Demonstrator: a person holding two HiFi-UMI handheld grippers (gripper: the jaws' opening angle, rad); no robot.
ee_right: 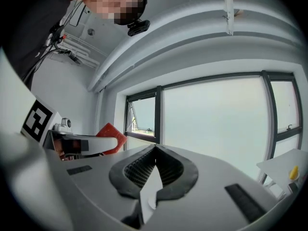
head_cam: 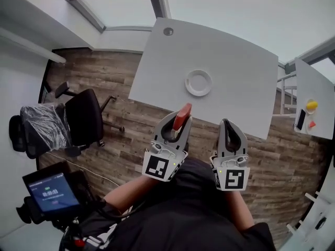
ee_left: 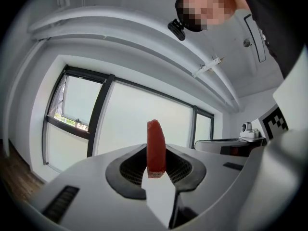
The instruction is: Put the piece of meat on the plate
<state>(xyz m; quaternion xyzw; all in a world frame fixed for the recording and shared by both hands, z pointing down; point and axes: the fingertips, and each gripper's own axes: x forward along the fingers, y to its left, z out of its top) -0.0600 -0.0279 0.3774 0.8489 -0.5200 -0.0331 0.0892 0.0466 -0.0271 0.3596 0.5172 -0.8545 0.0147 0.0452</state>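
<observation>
In the head view a white round plate (head_cam: pixel 198 82) lies on the white table (head_cam: pixel 235 72), ahead of both grippers. My left gripper (head_cam: pixel 180 120) is held over the wooden floor just short of the table's near edge, shut on a red piece of meat (head_cam: pixel 182 116). In the left gripper view the meat (ee_left: pixel 156 148) stands upright, clamped between the jaws. My right gripper (head_cam: pixel 226 125) is beside it on the right, also short of the table, shut with nothing in it (ee_right: pixel 155 153). The right gripper view shows the meat (ee_right: pixel 110 134) off to its left.
A black office chair (head_cam: pixel 84 116) stands on the floor to the left. At the right, a second white table (head_cam: pixel 319 88) carries a yellow thing (head_cam: pixel 312 105), an orange thing (head_cam: pixel 312 124) and a dark phone (head_cam: pixel 301 119). A device with a lit screen (head_cam: pixel 51 192) is at lower left.
</observation>
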